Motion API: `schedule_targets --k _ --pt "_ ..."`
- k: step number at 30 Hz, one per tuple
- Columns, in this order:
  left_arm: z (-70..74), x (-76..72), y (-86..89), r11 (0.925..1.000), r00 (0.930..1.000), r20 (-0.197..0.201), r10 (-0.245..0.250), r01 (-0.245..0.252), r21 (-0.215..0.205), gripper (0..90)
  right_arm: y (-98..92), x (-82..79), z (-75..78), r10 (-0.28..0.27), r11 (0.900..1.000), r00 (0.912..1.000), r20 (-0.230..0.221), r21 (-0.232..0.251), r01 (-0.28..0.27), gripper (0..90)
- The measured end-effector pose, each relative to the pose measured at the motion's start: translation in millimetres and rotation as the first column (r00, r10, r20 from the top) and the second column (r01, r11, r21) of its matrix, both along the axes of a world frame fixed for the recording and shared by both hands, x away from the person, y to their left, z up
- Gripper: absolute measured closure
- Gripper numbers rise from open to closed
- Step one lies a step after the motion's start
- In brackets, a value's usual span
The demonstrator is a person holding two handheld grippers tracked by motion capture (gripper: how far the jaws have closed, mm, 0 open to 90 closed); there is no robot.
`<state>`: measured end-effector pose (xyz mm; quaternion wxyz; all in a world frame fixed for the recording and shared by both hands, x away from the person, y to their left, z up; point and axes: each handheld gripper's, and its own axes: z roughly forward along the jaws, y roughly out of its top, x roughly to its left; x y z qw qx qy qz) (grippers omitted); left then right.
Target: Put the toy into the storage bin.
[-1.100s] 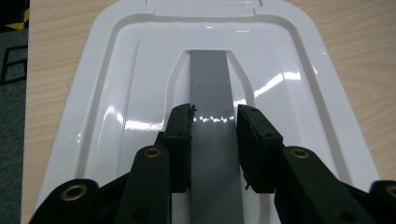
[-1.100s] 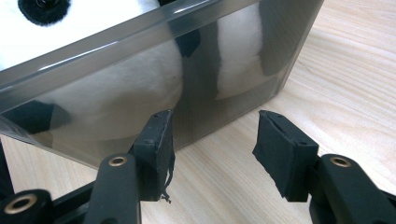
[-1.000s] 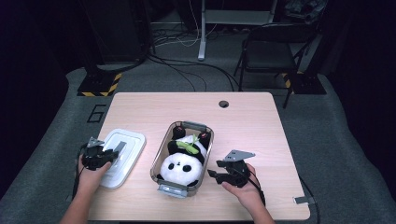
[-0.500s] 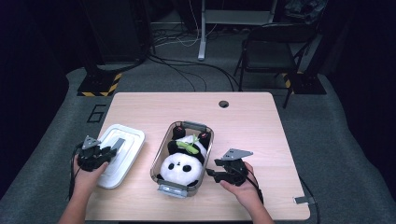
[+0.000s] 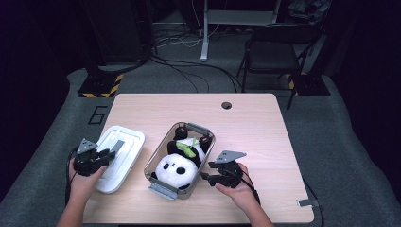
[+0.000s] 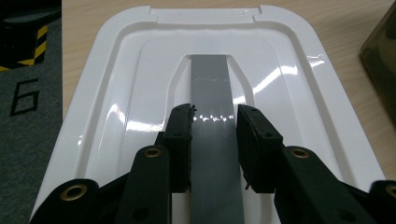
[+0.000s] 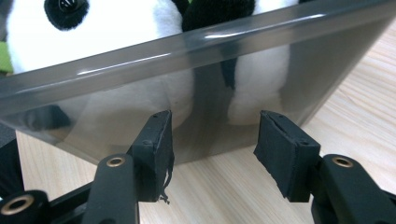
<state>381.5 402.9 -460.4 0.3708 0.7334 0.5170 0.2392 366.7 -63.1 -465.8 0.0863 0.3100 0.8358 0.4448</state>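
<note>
Already the panda lies on its back inside the clear bin, which sits near the middle of the table, so the packing part looks done. What seems left, judging from the layout, is closing it: the white lid lies flat on the table just left of the bin, apart from it and not yet lifted.

The left gripper sits over the near end of the lid. In the left gripper view its jaws are parted, one on each side of the grey strip that runs down the lid's middle. They straddle the strip without squeezing it; whether the tips touch the lid's surface I cannot tell. Nothing is grasped.

The right gripper is beside the bin's right wall, near its front corner. In the right gripper view its jaws stand wide apart, released, facing the smoky wall with the panda's white and black fur showing through it. The pads look close to the wall but hold nothing.

So the state reads as one part finished, two to go: the lid must be gripped and raised, then carried over and pressed down on the bin. The right gripper seems placed to steady the bin while that happens, though that is only a guess.
</note>
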Motion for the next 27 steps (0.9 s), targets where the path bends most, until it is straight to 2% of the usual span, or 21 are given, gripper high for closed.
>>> schedule_targets --k 6,11,12,13,15,19,27 --pt "4.0 -2.1 3.2 0.9999 0.9999 0.011 -0.003 0.003 -0.015 66.6 10.9 1.2 0.3 0.028 1.000 0.9996 0.003 0.006 -0.028 43.9" --pt "9.5 -4.0 4.5 0.9997 0.9998 0.006 -0.019 0.019 -0.018 66.6 18.9 1.2 0.4 0.045 0.999 0.9990 0.000 0.007 -0.045 43.5" --pt "10.6 -4.2 4.8 0.9996 0.9997 0.006 -0.023 0.023 -0.018 66.6 20.2 1.9 0.3 0.049 0.999 0.9987 0.011 0.003 -0.049 43.4" --pt "10.3 -4.1 4.2 0.9993 0.9996 0.017 -0.021 0.021 -0.030 66.6 21.5 1.8 0.3 0.046 0.999 0.9989 0.008 0.002 -0.046 43.3" --pt "12.2 -4.6 4.2 0.9991 0.9995 0.004 -0.032 0.032 -0.027 66.6 23.0 2.9 0.2 0.044 0.999 0.9990 0.007 0.005 -0.044 43.3" --pt "13.0 -4.3 3.1 0.9989 0.9993 0.002 -0.037 0.037 -0.027 66.6 25.0 3.9 0.7 0.046 0.999 0.9988 0.016 0.005 -0.046 43.2" --pt "20.4 -3.9 -1.4 0.9982 0.9985 -0.006 -0.055 0.055 -0.024 66.6 19.6 -0.2 -0.5 0.036 0.999 0.9993 0.008 0.002 -0.036 42.9"
